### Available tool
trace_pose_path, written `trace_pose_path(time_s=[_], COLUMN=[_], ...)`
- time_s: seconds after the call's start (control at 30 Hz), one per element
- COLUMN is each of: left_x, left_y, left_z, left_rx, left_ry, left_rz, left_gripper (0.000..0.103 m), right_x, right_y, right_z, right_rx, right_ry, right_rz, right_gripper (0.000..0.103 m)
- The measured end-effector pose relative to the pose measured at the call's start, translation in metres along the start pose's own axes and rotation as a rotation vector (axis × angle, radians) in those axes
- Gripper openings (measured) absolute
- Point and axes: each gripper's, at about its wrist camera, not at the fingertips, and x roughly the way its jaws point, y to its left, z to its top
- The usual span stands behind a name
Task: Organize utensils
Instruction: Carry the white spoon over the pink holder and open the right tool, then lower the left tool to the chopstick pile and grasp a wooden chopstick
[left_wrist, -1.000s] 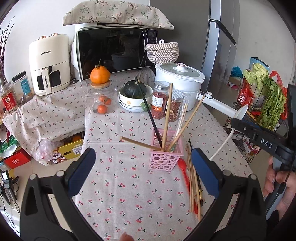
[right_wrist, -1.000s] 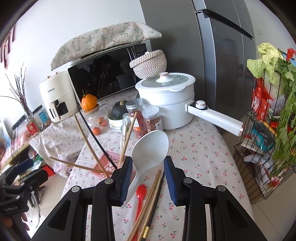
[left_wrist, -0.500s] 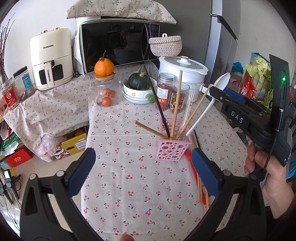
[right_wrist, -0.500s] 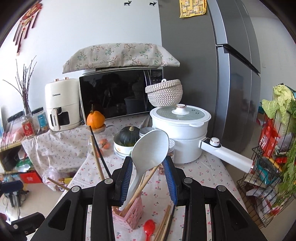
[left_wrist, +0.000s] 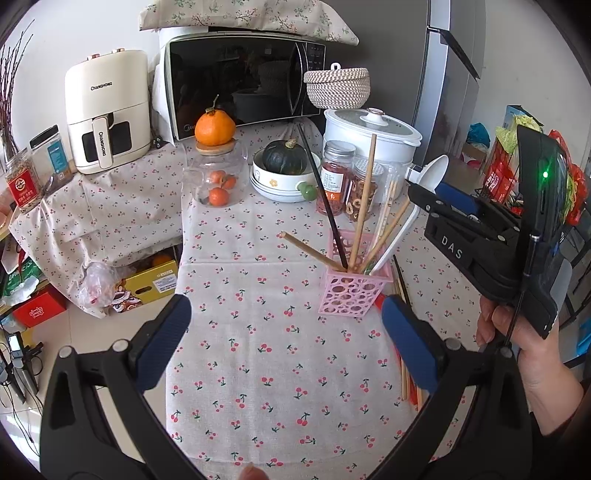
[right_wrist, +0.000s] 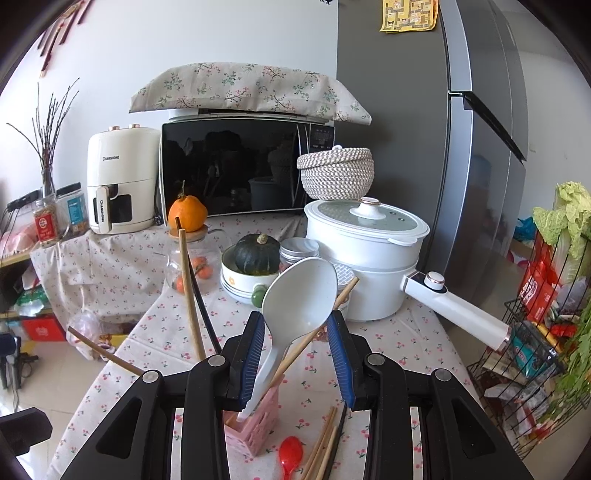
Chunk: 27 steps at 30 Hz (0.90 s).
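**A:** Fingers status? Right gripper (right_wrist: 297, 354)?
**B:** Parted; white spoon (right_wrist: 295, 306) is leaning on the left pad, handle sitting in the pink holder (left_wrist: 352, 291) near the tablecloth's (left_wrist: 266, 354) right edge.
**A:** Left gripper (left_wrist: 284, 343)?
**B:** Spread wide, gripping nothing, hovering at the near edge. Chopsticks (right_wrist: 325, 446) and red spoon (right_wrist: 290, 454) are lying beside the holder.

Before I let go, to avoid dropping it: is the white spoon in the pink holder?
In. The white spoon handle end sits inside the pink holder; its bowl leans out between the open right tongs.
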Motion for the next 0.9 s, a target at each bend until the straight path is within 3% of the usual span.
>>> trace_pose_path(time_s=[0.07,0.1,0.13,0.3,0.9], left_x=[0.000,0.000,0.000,0.000,0.014], left_y=[0.000,-0.001,-0.001,-0.004,-0.046], left_z=[0.000,0.000,0.001,0.000,-0.015], left_rx=[0.000,0.002,0.004,0.009,0.069], left_ry=[-0.001,-0.002,-0.004,-0.007,0.051], left_rz=[0.000,0.000,0.002,0.009,-0.082], left_gripper=[0.102,0.102,0.102,0.102,0.102], right_x=[-0.002,-0.005,-0.009,-0.020,-0.043], right_y=[-0.001,-0.002,-0.004,-0.013,-0.075], right_z=[-0.001,-0.001,-0.001,0.006,-0.022], right_rx=[0.001,0.008,0.015,0.037,0.091], right_ry=[-0.001,-0.014,-0.029,-0.038,0.121], right_rz=[0.011,0.014,0.011,-0.001,0.013], right_gripper=[0.060,0.078,0.087,0.103,0.103])
